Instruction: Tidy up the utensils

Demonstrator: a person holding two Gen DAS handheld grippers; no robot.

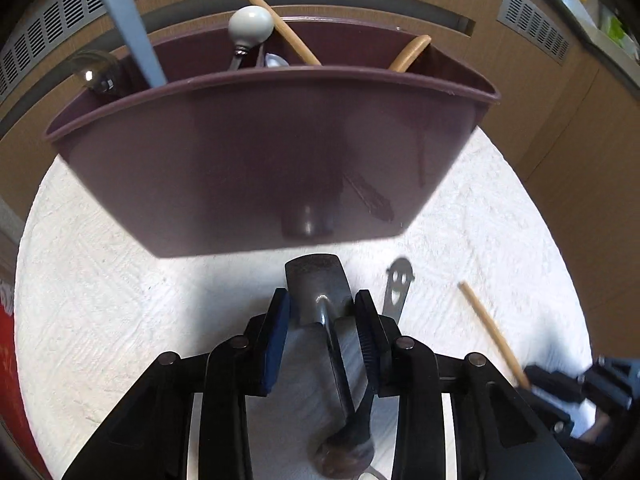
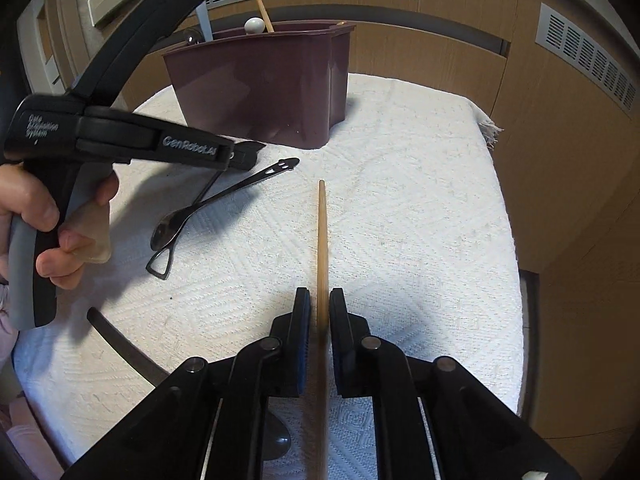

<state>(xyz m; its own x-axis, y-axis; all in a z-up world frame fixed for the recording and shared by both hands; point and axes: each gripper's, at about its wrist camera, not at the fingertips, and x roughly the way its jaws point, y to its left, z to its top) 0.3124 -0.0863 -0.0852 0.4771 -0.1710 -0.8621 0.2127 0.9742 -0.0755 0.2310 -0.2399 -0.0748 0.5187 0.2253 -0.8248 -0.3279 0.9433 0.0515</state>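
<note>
A maroon utensil holder (image 1: 272, 152) (image 2: 260, 88) stands at the back of the white cloth; a grey-blue handle (image 1: 128, 28), a white knob (image 1: 251, 24) and wooden chopsticks stick out of it. My left gripper (image 1: 322, 300) (image 2: 244, 156) sits just in front of it, its pads against the sides of a flat-headed metal utensil (image 1: 316, 280), whose looped end (image 2: 160, 268) rests on the cloth. A smiley-handled spoon (image 1: 398, 284) (image 2: 288, 165) lies beside it. My right gripper (image 2: 320, 300) straddles a wooden chopstick (image 2: 322, 232) (image 1: 492, 332) lying on the cloth, with a thin gap at the pads.
The white textured cloth (image 2: 420, 208) covers the table, with a frayed corner at the right. Wooden cabinet fronts with metal vents (image 2: 584, 52) rise behind. A dark handle (image 2: 120, 344) lies near the front left, and a dark spoon bowl (image 2: 280, 444) under my right gripper. A hand (image 2: 40, 216) holds the left gripper.
</note>
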